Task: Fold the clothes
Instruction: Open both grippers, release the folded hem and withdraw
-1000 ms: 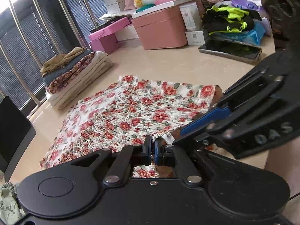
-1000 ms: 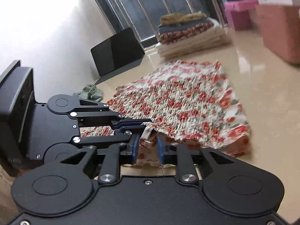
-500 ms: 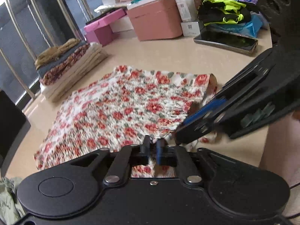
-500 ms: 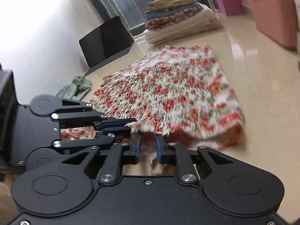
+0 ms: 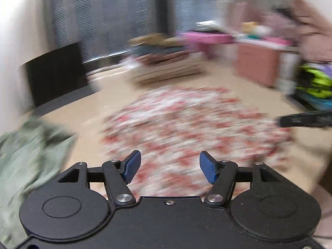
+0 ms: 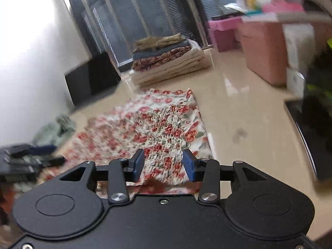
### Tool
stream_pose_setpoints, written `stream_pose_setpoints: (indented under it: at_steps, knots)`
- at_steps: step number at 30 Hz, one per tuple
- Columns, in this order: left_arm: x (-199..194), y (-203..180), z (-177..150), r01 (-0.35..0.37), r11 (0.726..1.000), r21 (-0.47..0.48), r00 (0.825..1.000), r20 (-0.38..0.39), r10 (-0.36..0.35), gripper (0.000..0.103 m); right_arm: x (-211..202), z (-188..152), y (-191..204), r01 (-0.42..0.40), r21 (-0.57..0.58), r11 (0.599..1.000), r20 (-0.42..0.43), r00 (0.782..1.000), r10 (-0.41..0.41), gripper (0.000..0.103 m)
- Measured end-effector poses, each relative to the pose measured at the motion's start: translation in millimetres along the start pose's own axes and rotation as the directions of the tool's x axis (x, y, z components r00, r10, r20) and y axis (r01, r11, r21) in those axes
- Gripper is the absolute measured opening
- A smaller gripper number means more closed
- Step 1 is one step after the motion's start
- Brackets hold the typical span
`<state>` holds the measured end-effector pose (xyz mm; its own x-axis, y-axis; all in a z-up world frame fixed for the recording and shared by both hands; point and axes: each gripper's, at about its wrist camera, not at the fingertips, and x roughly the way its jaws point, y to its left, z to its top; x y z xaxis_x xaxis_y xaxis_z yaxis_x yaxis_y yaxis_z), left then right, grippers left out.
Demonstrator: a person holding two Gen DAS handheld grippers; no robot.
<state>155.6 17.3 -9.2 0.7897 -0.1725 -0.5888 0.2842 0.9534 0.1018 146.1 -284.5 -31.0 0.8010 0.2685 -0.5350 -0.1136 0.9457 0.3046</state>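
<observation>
The floral garment [image 5: 186, 128] lies folded flat on the beige table [image 5: 217, 81], blurred in the left wrist view. My left gripper [image 5: 170, 167] hovers over its near edge; the jaws are opening and the blue pads [image 5: 132, 166] touch no cloth. In the right wrist view the garment [image 6: 157, 124] reaches under my right gripper [image 6: 164, 164], whose jaws are also opening, with the cloth's near hem loose between them. Each gripper shows in the other's view: the right gripper [image 5: 305, 120] at the garment's right side, the left gripper [image 6: 27, 157] at its left.
A stack of folded clothes [image 6: 170, 62] stands at the table's far side by the window. Pink boxes [image 6: 263, 51] sit at the back right. A dark phone [image 6: 307, 134] lies at the right edge, a crumpled green garment [image 5: 27, 151] at the left, near a black chair back [image 5: 56, 74].
Both grippers were shut on the garment's near hem and have let it go. The left gripper has swung away to the left and rolled; the right has barely moved.
</observation>
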Motion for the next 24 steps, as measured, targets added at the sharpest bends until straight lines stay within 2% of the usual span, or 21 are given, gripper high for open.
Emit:
stream_pose_setpoints:
  at_steps: [2,4,6,10,14,20,24]
  knots:
    - [5.4,8.8,-7.0,-0.035,0.999,-0.017,0.999,-0.032,0.035,0.053,11.4,1.7,12.7,0.052,-0.082,0.995,-0.003,0.999,-0.053,0.044]
    - [9.6,12.3,-14.7,-0.028,0.999,-0.014,0.997,-0.066,0.027,0.037,23.6,0.2,24.7,0.102,-0.162,0.982,-0.004,0.995,-0.104,0.044]
    - [13.0,10.8,-23.1,-0.02,1.0,0.006,0.995,-0.097,0.021,0.033,34.2,-3.7,29.6,0.132,-0.201,0.971,-0.042,0.989,-0.143,0.042]
    - [7.5,13.7,-30.2,-0.019,1.0,-0.013,0.996,-0.086,0.018,0.033,35.9,-10.4,26.2,0.184,-0.21,0.96,-0.076,0.976,-0.204,0.041]
    - [6.6,24.0,-35.0,-0.006,0.998,-0.067,0.997,-0.081,0.0,0.035,29.6,-11.3,17.4,0.17,-0.21,0.963,-0.109,0.975,-0.195,0.041]
    - [5.3,29.2,-42.3,-0.008,0.995,-0.101,0.999,-0.054,0.002,0.036,15.4,-22.6,11.0,0.152,-0.219,0.964,-0.079,0.982,-0.173,0.043]
    - [1.5,29.7,-47.7,-0.021,0.992,-0.122,0.999,-0.034,0.017,0.041,7.6,-21.3,11.3,0.156,-0.217,0.964,-0.064,0.983,-0.174,0.044]
